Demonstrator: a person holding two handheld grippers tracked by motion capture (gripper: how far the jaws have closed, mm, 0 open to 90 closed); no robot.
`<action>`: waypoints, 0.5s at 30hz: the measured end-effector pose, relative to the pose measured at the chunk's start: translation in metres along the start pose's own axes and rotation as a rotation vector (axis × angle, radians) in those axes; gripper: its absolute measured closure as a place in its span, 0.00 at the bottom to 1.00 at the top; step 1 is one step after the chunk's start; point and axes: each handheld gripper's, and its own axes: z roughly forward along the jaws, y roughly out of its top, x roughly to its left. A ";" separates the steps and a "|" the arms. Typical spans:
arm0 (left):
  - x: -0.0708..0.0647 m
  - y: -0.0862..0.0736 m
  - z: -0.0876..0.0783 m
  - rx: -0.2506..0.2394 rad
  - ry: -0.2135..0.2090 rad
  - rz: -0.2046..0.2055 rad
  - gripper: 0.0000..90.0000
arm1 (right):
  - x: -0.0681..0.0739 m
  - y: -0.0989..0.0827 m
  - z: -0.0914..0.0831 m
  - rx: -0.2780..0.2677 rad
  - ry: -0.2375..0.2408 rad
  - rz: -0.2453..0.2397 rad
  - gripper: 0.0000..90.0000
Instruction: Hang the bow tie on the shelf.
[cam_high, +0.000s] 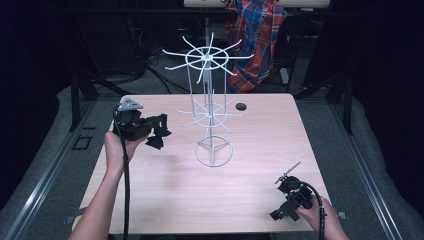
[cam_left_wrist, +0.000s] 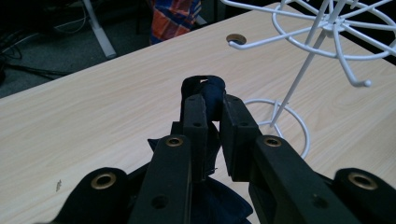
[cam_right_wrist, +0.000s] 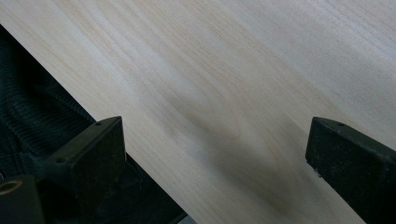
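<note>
High view: the left tool is held above the left part of the worktop, raised off the surface, jaws pointing right toward the white wire rack. A dark blue cloth hangs from its jaws, its lower end dangling just over the wood with a faint shadow beneath. The rack stands near the middle of the worktop, a ring base, a thin post and two tiers of spoked hooks; cloth and rack are apart. The right tool sits low at the near right corner of the worktop, close to the edge, jaws pointing toward the near edge. A plaid cloth hangs behind the worktop. A round hole shows in the worktop just right of the rack.

Left gripper view: left tool clenched on the dark blue cloth; a bunched fold stands up between the two pads and rises above their tips, the rest of the cloth sagging below the jaws. The rack's ring base lies beyond and to the right, not touching the cloth.

Right gripper view: right tool released, jaws standing wide with bare wood grain between them, nothing held; dark floor covering along the worktop edge at lower left
</note>
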 end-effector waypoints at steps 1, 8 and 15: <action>0.000 0.001 0.001 -0.002 -0.002 0.001 0.91 | 0.000 0.000 0.000 0.001 0.001 0.002 0.05; -0.001 0.008 0.004 -0.020 -0.006 0.003 0.91 | 0.001 -0.001 0.001 -0.011 0.008 0.018 0.05; 0.000 0.013 0.007 -0.030 -0.009 0.005 0.91 | 0.001 -0.001 0.001 -0.019 0.009 0.021 0.05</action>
